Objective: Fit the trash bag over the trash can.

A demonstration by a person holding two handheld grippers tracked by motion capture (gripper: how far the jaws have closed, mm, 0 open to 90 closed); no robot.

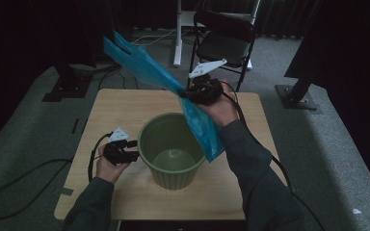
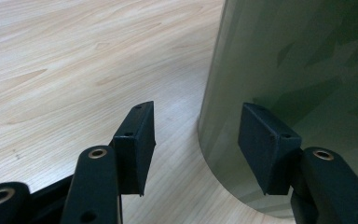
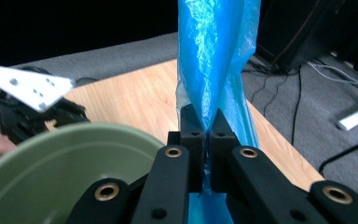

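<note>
Blue bag (image 1: 173,91) pinched mid-length in our right gripper (image 1: 198,92), jaws clamped on it, lower end draped over the green bin (image 1: 171,150) rim. Left gripper (image 2: 196,140), jaws apart, straddles the bin's wall. Bag unopened; lining remains, we judge.
</note>
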